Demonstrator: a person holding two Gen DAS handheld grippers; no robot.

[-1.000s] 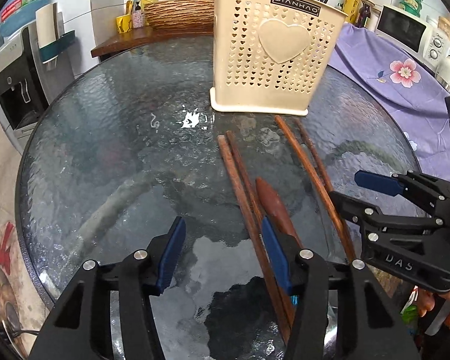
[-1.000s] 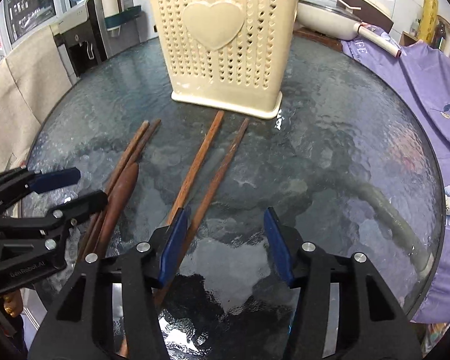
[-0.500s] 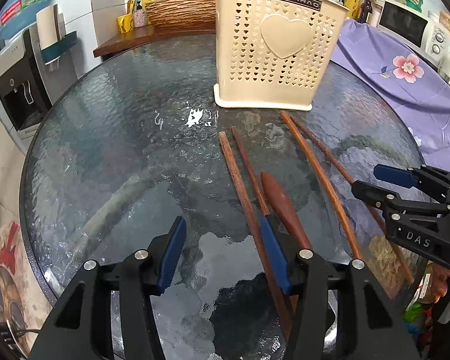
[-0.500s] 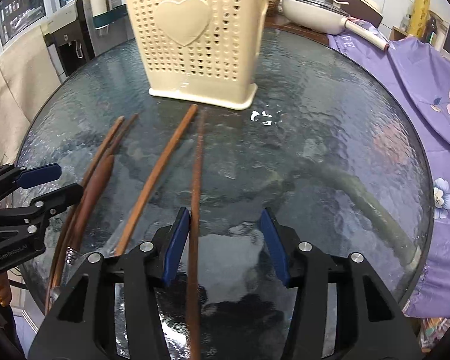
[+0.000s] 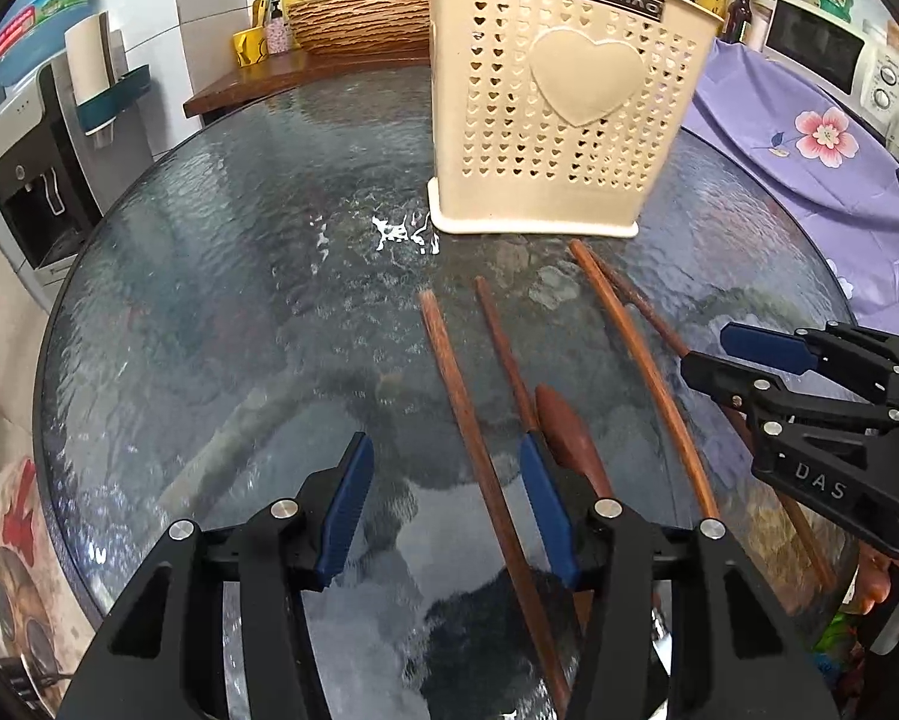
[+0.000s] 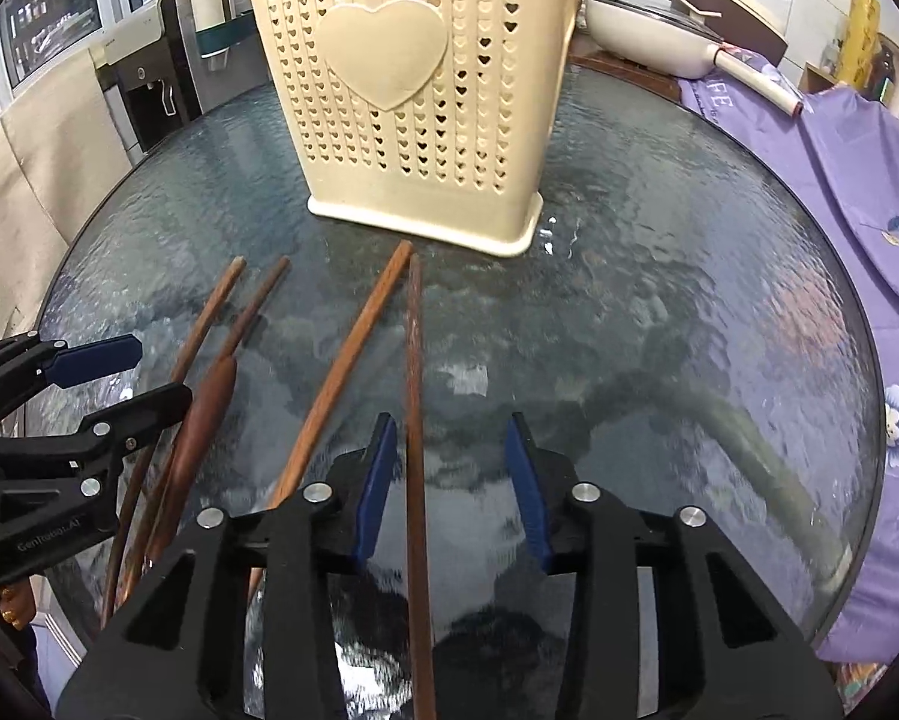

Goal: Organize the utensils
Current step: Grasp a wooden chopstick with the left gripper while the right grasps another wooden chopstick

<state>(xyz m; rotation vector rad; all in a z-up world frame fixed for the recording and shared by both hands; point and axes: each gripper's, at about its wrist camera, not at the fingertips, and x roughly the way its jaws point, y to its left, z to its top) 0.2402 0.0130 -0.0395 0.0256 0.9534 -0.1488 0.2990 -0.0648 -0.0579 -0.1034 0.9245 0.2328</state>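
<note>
The task's things are 4 long, thin, reddish-brown wooden chopsticks and a dark wooden spoon [image 5: 569, 441], all lying flat on the round, rippled glass surface [image 5: 239, 276] in front of the cream utensil holder [image 5: 560, 114]. The holder is standing upright, its wall pierced with small hearts around 1 large raised heart.

Each stick is lying with its long axis running from the near rim toward the holder, far ends fanning out just short of its base without touching it. The left chopstick [image 5: 467, 414] and its thinner neighbour [image 5: 500, 336] are lying close together, and the spoon is resting against that neighbour with its bowl toward the near side. To the right, a lighter chopstick [image 6: 344, 366] and a darker chopstick [image 6: 414, 420] are nearly meeting at their far tips.

The left tool [image 5: 446, 501] is hanging over the surface with its blue pads apart; the left chopstick is passing between them, and I cannot tell whether the right pad is touching anything. The right tool [image 6: 449, 480] has just been closing, its pads still spread, with the darker chopstick lying between them just beside the left pad, not clamped.
</note>
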